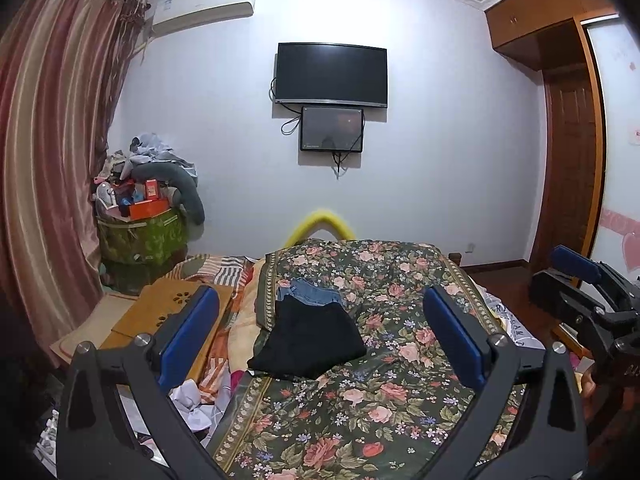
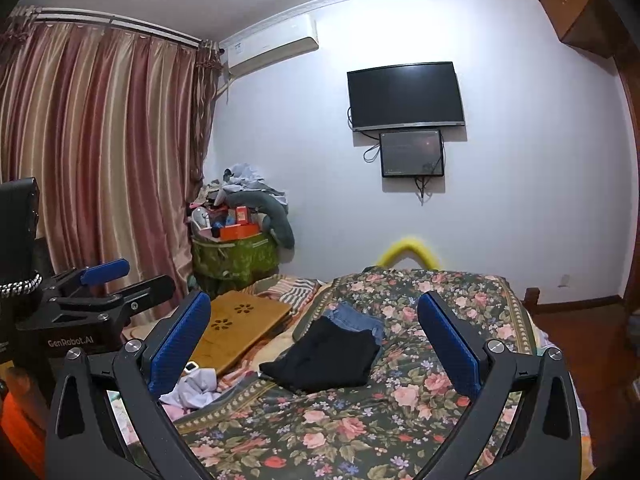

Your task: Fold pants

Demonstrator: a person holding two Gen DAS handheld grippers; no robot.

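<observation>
Both grippers, left [image 1: 322, 334] and right [image 2: 314, 338], jaws spread wide, holding nothing, above my flowered bedspread [image 1: 400, 364]. Black pants [image 1: 310, 342] lie folded mid-bed, overlapping jeans [image 1: 310, 294] behind. Far wall: television [image 1: 332, 74]; curtain [image 1: 52, 140] at left.

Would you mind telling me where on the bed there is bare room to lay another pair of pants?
The floral bedspread is free right of the black pants and in the near stretch before them. The far-left corner holds the black pants atop the jeans. Left of the spread is crowded: wooden lap tray, crumpled white cloth.
</observation>
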